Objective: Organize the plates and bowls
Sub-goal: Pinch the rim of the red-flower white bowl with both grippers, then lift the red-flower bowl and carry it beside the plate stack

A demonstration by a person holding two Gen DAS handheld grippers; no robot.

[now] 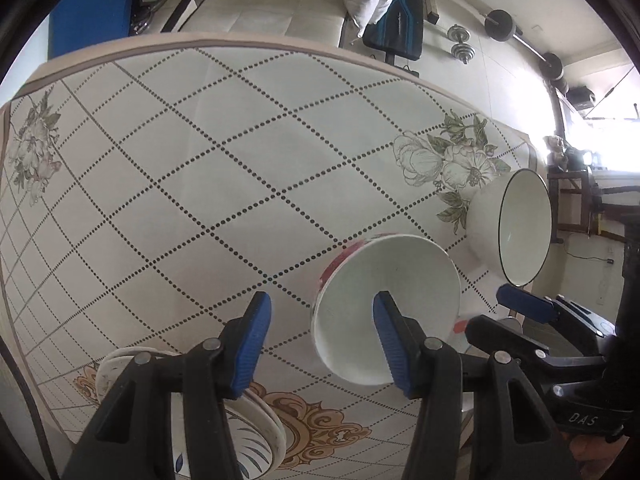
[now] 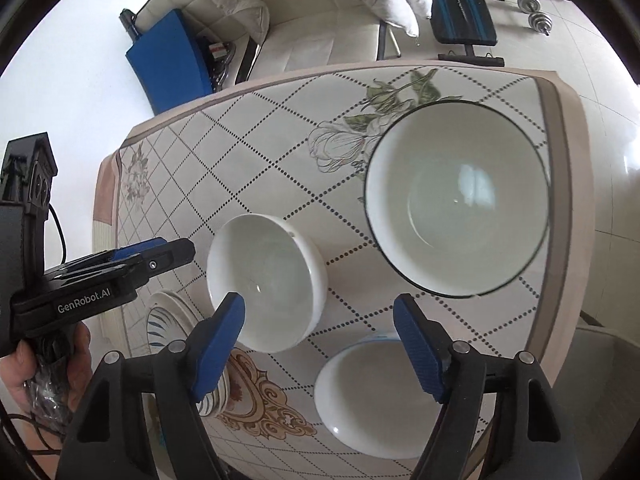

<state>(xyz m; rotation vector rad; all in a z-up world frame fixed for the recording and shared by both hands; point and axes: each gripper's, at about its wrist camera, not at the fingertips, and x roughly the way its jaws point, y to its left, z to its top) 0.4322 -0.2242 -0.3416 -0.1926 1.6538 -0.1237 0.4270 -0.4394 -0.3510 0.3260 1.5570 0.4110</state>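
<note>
- Left gripper (image 1: 322, 344): its blue-padded jaws stand apart with nothing pinched; one pad hangs above the tablecloth (image 1: 200, 168), the other in front of the red-patterned bowl (image 1: 380, 312). In the right wrist view its black body reads "GenRobot.AI", gripped by a hand (image 2: 24, 364) at the left edge.
- Stack of plates (image 1: 264, 428): at the near left of the table, under the left gripper; the top plate carries blue leaf strokes, just beside an orange scroll motif on the cloth.
- Red-patterned bowl: white inside, red print on its outer wall, standing on the cloth right of the plates.
- Blue-patterned bowl (image 2: 372, 396): near the table's front edge, right of the red-patterned bowl, a trace of blue at its rim.
- Right gripper (image 2: 320, 344): jaws spread wide, empty, one pad over the red-patterned bowl's rim, the other over the blue-patterned bowl. In the left wrist view its body shows "DAS".
- Large white bowl (image 2: 456, 200): thin dark rim line, upright near the table's far right corner, partly over a printed flower.
</note>
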